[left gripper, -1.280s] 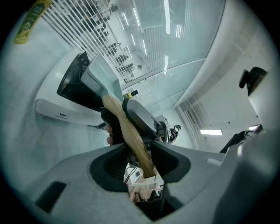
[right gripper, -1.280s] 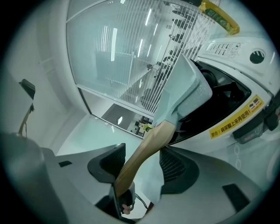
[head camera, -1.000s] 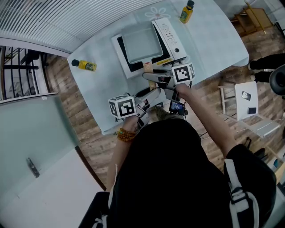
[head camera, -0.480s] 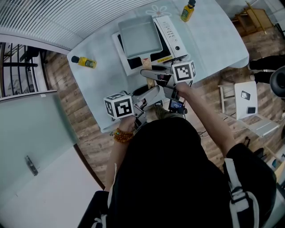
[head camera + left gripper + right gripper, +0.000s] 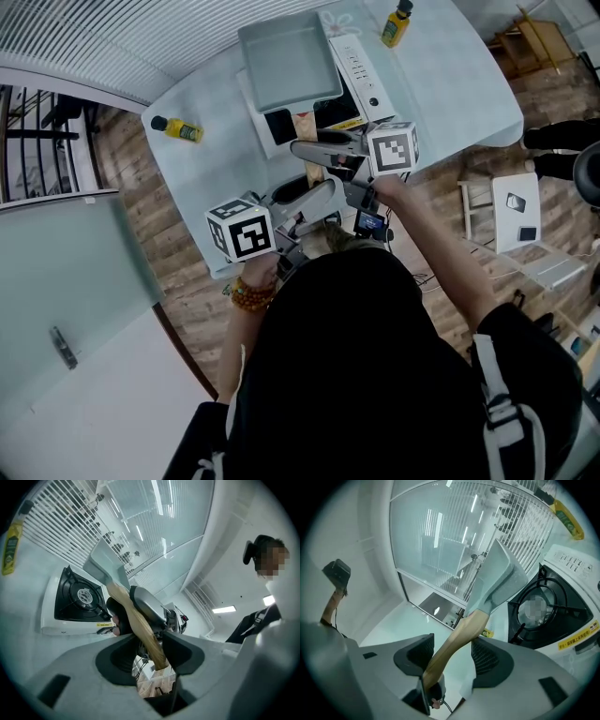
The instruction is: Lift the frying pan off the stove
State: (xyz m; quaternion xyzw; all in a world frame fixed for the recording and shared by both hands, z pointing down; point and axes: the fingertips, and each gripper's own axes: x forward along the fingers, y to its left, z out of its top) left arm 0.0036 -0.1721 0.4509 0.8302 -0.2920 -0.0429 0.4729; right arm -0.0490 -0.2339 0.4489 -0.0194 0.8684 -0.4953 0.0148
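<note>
Above the white single-burner gas stove (image 5: 361, 80) on the pale table (image 5: 450, 75), the square grey frying pan (image 5: 284, 64) hangs clear, higher than a second ago, when it covered the black burner (image 5: 82, 596) that now lies bare. Left gripper (image 5: 151, 648) and right gripper (image 5: 451, 660) each clamp its light wooden handle (image 5: 305, 125) from opposite sides, both having risen with it

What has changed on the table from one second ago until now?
The frying pan rose off the stove toward the picture's top, uncovering the burner. The left tongs and right tongs rose with it, both still closed on its wooden handle. Stove and two yellow bottles stayed in place.
</note>
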